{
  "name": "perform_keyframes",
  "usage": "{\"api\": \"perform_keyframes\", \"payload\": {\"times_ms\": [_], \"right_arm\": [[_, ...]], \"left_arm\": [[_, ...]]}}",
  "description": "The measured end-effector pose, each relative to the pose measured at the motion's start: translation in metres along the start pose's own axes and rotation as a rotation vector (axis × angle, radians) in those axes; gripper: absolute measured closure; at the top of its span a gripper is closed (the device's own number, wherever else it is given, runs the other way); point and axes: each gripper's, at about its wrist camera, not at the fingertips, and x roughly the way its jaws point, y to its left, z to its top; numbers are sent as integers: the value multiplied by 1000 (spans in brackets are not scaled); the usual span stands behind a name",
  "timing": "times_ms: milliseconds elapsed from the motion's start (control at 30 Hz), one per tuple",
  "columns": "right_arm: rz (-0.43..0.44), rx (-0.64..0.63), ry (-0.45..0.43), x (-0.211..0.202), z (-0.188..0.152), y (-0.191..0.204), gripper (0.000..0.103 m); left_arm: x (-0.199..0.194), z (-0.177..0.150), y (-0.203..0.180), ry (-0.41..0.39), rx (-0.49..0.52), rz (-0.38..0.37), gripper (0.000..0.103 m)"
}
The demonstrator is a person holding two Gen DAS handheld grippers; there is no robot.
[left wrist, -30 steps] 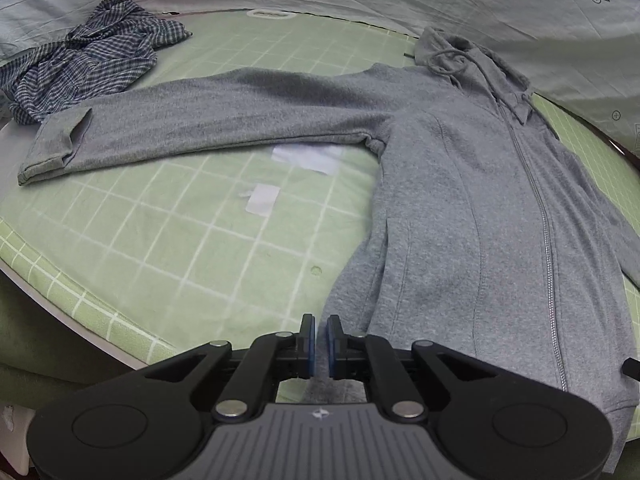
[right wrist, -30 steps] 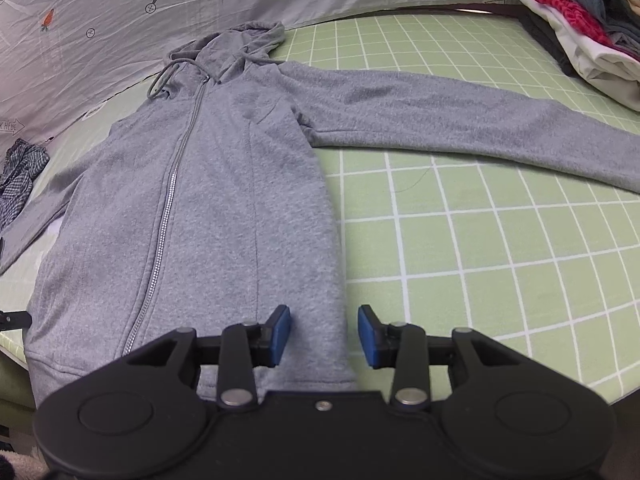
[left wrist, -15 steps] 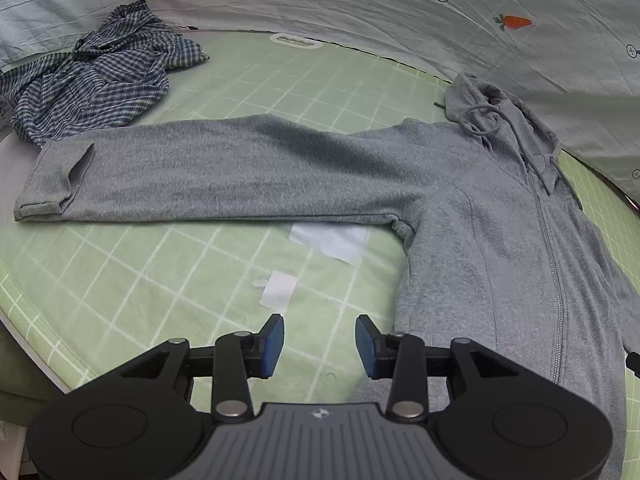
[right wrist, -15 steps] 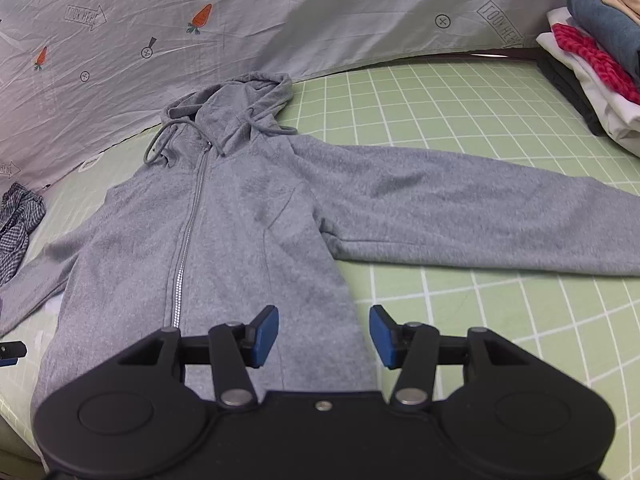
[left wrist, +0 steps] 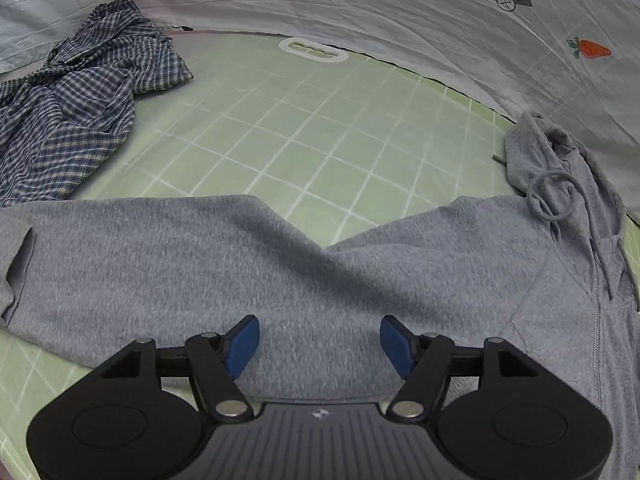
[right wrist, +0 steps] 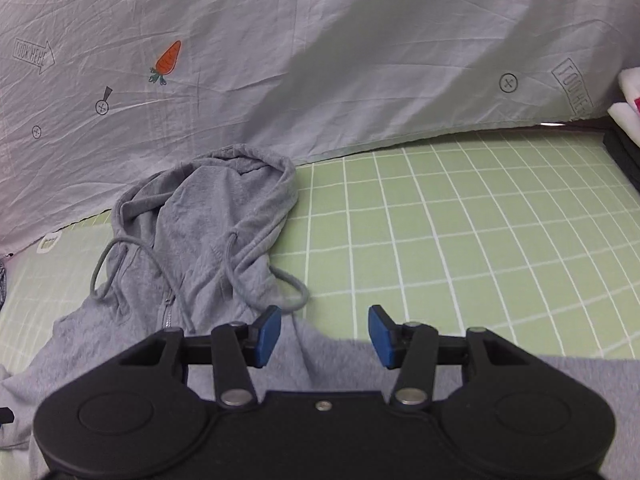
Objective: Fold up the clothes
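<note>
- My left gripper (left wrist: 319, 345) is wide open, holding nothing, over the hoodie (left wrist: 280, 280) sleeve that runs left across the mat (left wrist: 320, 128).
- Sleeve cuff (left wrist: 16, 276) lies far left, just near the checked shirt (left wrist: 76, 112).
- My right gripper (right wrist: 324, 336) is spread wide too, empty, over the right shoulder.
- Hood (right wrist: 216, 204) sits crumpled ahead and left, touching the sheet (right wrist: 320, 60); a drawstring (right wrist: 288, 280) loops just beyond my left finger (right wrist: 267, 335).

The grey zip hoodie (left wrist: 360, 272) is soft, matt, fuzzy knit cloth. The checked shirt (left wrist: 76, 120) is thin woven fabric (crumpled). The green grid mat (right wrist: 460, 220) looks smooth and matt; the printed backdrop sheet (right wrist: 320, 60) is creased cloth.
</note>
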Motion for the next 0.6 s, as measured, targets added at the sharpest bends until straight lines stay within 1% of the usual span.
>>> {"api": "perform_keyframes", "payload": {"times_ms": [67,100,200,233,267,300,333,367,400,467,600], "right_arm": [[2,-46,22,20,11,7,59],[7,-66,35,29,14,11,61],[5,-107,68,44,16,20,67],[2,-117,78,46,16,22,72],[-2,-127,88,49,16,25,75],[-6,-137,98,52,16,27,83],[-3,-132,105,52,16,27,95],[-10,-130,117,51,15,27,102],[-26,-134,117,49,14,28,103],[-57,-144,87,39,12,28,103],[-107,-120,-6,-3,12,22,103]], "left_arm": [[10,8,-5,13,17,14,35],[14,12,-7,15,30,22,31],[22,15,-10,15,57,43,25],[23,14,-11,13,63,46,22],[24,13,-12,11,75,49,20],[24,11,-14,9,90,53,17],[25,10,-15,5,99,58,15],[26,9,-17,1,107,62,14],[26,8,-18,-1,113,65,13],[27,8,-18,-3,111,64,11],[29,7,-18,-10,109,63,6]]}}
